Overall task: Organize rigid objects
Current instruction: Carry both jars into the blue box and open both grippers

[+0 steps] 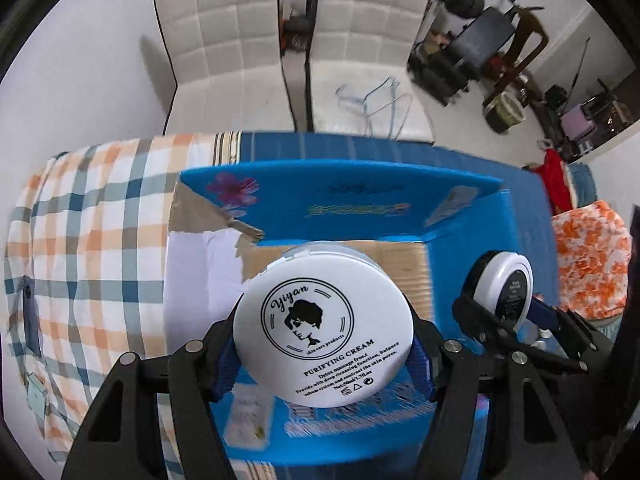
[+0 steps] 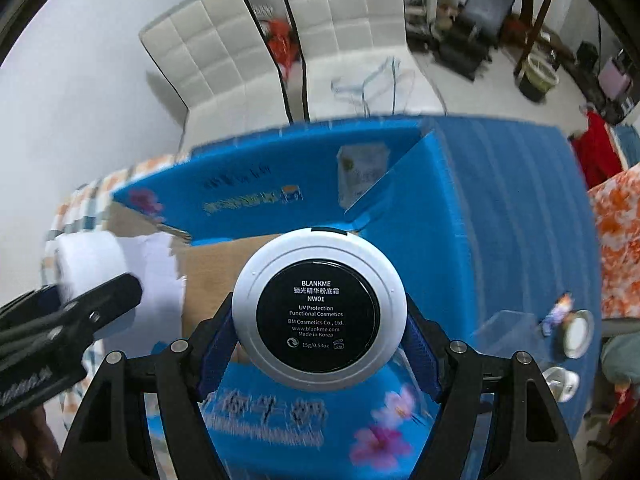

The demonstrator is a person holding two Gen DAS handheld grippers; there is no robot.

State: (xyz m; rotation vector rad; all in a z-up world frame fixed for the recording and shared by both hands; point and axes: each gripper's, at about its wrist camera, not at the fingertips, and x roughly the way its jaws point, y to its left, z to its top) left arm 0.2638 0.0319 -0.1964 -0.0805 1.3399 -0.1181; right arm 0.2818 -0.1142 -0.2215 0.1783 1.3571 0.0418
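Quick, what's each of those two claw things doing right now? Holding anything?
Left gripper: closed on the white cream jar.
Right gripper: closed on the round compact with the black label.

A home: white padded chairs (image 1: 224,52) at the far wall, checked cloth (image 1: 92,240) (left), household clutter (image 1: 492,52) far right.

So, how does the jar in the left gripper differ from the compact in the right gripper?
The cream jar shows an all-white face with a drawn portrait; the compact shows a black centre inside a white rim. The jar's print is black, the compact's white. Both are round, clamped above the open blue box.
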